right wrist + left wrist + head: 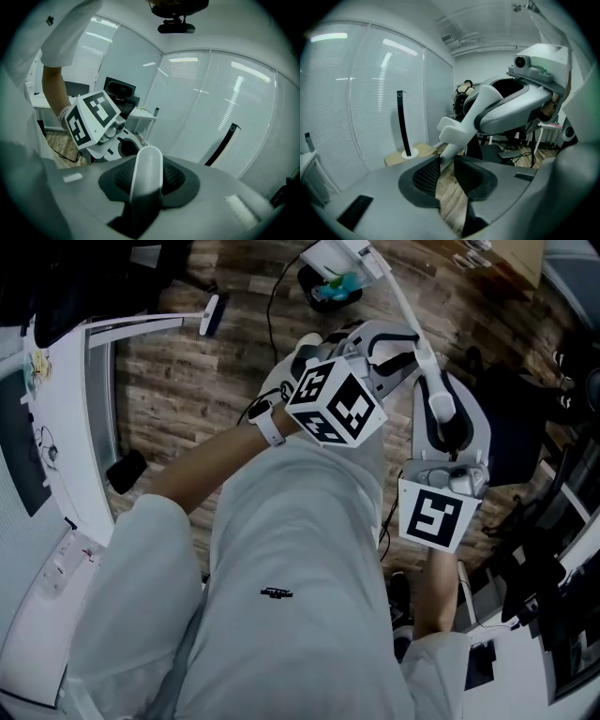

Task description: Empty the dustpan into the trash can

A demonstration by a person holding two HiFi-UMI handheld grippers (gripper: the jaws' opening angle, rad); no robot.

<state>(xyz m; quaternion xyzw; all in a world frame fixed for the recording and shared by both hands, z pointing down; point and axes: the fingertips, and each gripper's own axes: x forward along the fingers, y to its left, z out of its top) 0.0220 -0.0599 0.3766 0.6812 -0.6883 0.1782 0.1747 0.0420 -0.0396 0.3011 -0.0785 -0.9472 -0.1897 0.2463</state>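
The left gripper (pixel 445 174) stood with its jaws apart and bare plank floor showing between the pads. The white handle (pixel 404 306) ran just past their tips, and I could not tell whether it touched them. Further along, the dustpan (pixel 330 253) hung at the far end of that handle, right at the rim of the small black trash can (pixel 314 298), which had something teal inside. The right gripper (pixel 147 180) was clamped on the handle's rounded near end and seemed to carry the pan by itself.

To my eye the tipping was the step in hand. The can's mouth was small, so the pan's lip needed to sit fully over it before any roll of the wrist. A grip so far from the pan would let it swing. Closing the left jaws on the shaft looked like the way to steady it, followed by a slow turn.

Round about, a white desk (pixel 66 409) ran along the left, with a black block (pixel 127 471) on the floor beside it. A long white-handled tool (pixel 141 324) lay on the planks. A black cable (pixel 272 310) curled close by the can and could have snagged the pan. Dark chairs and gear (pixel 511 427) crowded the right side.
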